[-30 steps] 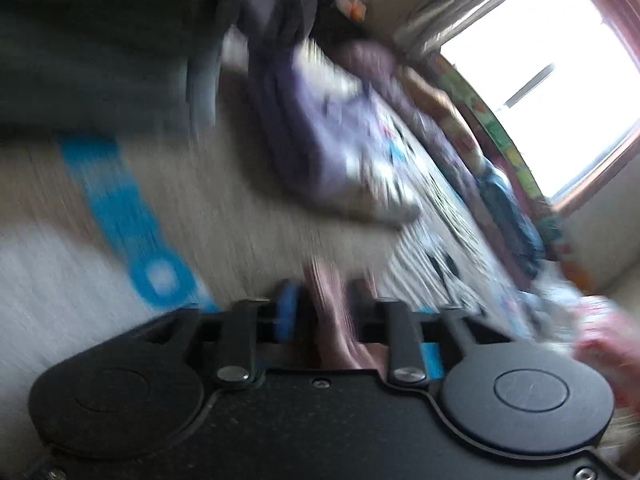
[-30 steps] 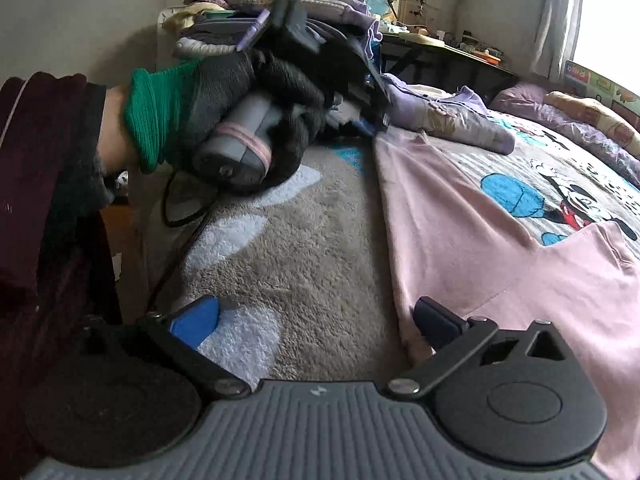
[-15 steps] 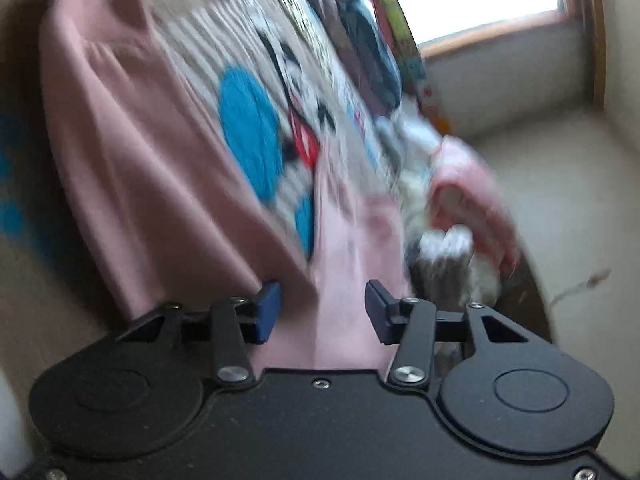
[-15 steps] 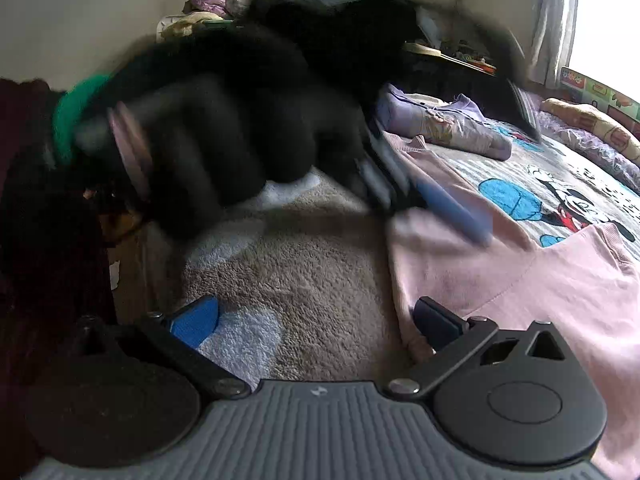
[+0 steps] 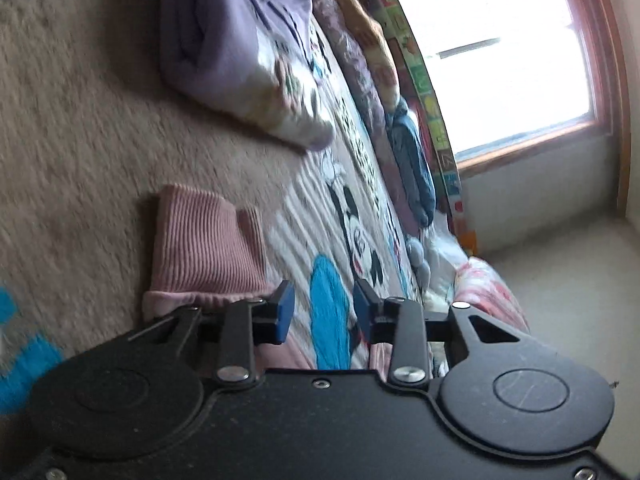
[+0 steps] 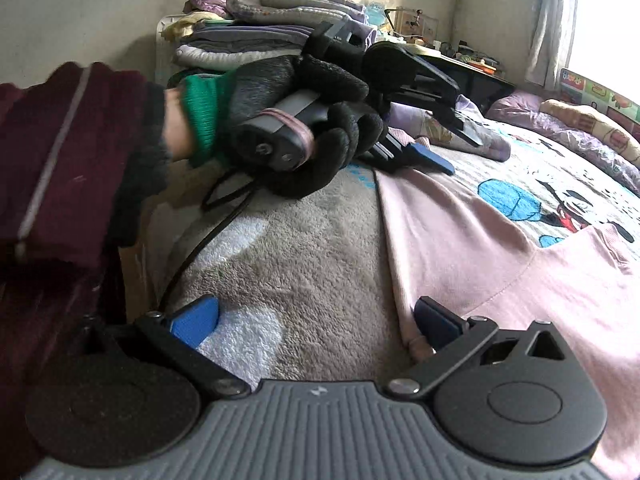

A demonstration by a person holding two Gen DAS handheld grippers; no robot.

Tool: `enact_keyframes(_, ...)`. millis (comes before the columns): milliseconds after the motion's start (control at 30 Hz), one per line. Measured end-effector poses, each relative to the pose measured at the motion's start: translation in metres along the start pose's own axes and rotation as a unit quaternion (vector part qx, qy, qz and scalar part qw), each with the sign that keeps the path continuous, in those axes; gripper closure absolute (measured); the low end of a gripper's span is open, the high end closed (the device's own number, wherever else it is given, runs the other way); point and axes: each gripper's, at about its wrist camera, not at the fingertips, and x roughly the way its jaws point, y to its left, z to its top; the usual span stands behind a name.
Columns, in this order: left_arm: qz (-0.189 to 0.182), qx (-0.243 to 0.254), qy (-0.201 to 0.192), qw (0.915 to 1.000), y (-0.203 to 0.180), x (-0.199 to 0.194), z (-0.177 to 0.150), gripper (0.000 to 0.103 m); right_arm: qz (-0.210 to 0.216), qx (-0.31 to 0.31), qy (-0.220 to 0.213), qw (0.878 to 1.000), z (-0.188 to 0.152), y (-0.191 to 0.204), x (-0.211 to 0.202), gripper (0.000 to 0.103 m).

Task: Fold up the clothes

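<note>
A pink garment (image 6: 460,236) lies flat on the bed over a cartoon-print sheet (image 6: 560,184). Its ribbed cuff (image 5: 204,244) shows in the left wrist view, just ahead and left of my left gripper (image 5: 323,312). The left gripper is open and empty, hovering over the sheet by the sleeve end. In the right wrist view the left gripper (image 6: 440,156) is held by a gloved hand above the garment's far edge. My right gripper (image 6: 316,320) is open wide and empty, low over the beige blanket (image 6: 304,248), its right fingertip (image 6: 434,318) at the garment's near hem.
A folded lilac garment (image 5: 244,48) lies further along the bed. A stack of folded clothes (image 6: 272,28) stands at the back by the wall. Pillows and bedding (image 5: 408,160) line the window side. A cable (image 6: 200,240) trails from the left gripper.
My left gripper was shut on pink cloth one second ago, then let go and swung about. It now hovers open by the cuff. The right gripper has stayed still.
</note>
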Motion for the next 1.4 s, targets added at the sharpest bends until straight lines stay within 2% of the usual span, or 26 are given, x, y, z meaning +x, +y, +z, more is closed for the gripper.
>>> enact_keyframes(67, 0.012, 0.014, -0.030, 0.9994, -0.004, -0.006, 0.001, 0.066, 0.000, 0.000, -0.001, 1.000, 0.000, 0.000, 0.000, 0.000)
enact_keyframes(167, 0.012, 0.006, -0.074, 0.9971, -0.003, -0.023, 0.004, 0.046, -0.001, 0.000, -0.002, 1.000, -0.002, 0.001, 0.000, 0.000)
enact_keyframes(300, 0.009, -0.001, -0.108, 0.9942, -0.006, -0.039, 0.002, 0.046, -0.001, 0.001, -0.003, 1.000, -0.003, 0.002, 0.000, 0.000)
enact_keyframes(367, -0.002, 0.007, -0.098, 0.9952, -0.014, -0.044, -0.003, 0.045, -0.001, 0.001, -0.002, 1.000, -0.002, 0.001, 0.000, 0.000)
enact_keyframes(500, -0.019, 0.019, -0.056, 0.9981, -0.031, -0.039, -0.020, 0.031, 0.001, 0.004, 0.001, 1.000, 0.000, -0.001, 0.000, 0.000)
enact_keyframes(567, 0.004, 0.031, -0.027, 0.9992, -0.034, -0.034, -0.027, 0.029, 0.002, 0.005, 0.004, 1.000, 0.001, -0.001, 0.000, 0.000)
enact_keyframes(633, 0.065, 0.051, -0.025, 0.9963, -0.035, -0.023, -0.037, 0.030, 0.003, 0.006, 0.008, 1.000, 0.002, -0.001, 0.001, 0.000)
enact_keyframes(667, 0.072, 0.061, -0.035, 0.9950, -0.038, -0.024, -0.041, 0.030, 0.003, 0.007, 0.012, 1.000, 0.003, -0.001, 0.001, 0.000)
enact_keyframes(700, 0.067, 0.061, -0.046, 0.9948, -0.043, -0.028, -0.046, 0.030, 0.003, 0.007, 0.021, 1.000, 0.006, -0.001, 0.001, 0.000)
enact_keyframes(800, 0.015, 0.066, -0.064, 0.9957, -0.057, -0.035, -0.052, 0.029, -0.004, 0.003, 0.029, 1.000, 0.012, 0.006, -0.010, 0.000)
enact_keyframes(900, 0.006, 0.087, -0.063, 0.9942, -0.074, -0.027, -0.060, 0.029, -0.003, 0.012, 0.015, 1.000, 0.009, 0.012, -0.033, 0.002)
enact_keyframes(1000, -0.004, 0.106, -0.052, 0.9930, -0.090, -0.012, -0.069, 0.029, -0.005, 0.061, 0.002, 0.998, -0.005, 0.007, -0.063, 0.006)
enact_keyframes(1100, -0.011, 0.124, -0.036, 0.9916, -0.104, -0.006, -0.085, 0.029, -0.024, 0.153, -0.027, 0.988, -0.026, -0.018, -0.100, 0.011)
enact_keyframes(1167, -0.014, 0.139, -0.027, 0.9899, -0.114, 0.000, -0.097, 0.029, -0.042, 0.214, -0.050, 0.975, -0.041, -0.036, -0.126, 0.012)
enact_keyframes(1267, -0.017, 0.164, -0.014, 0.9862, -0.127, 0.005, -0.120, 0.029, -0.084, 0.299, -0.089, 0.946, -0.065, -0.067, -0.164, 0.016)
enact_keyframes(1400, -0.035, 0.207, 0.016, 0.9776, -0.155, 0.018, -0.154, 0.029, -0.157, 0.361, -0.127, 0.911, -0.092, -0.098, -0.207, 0.019)
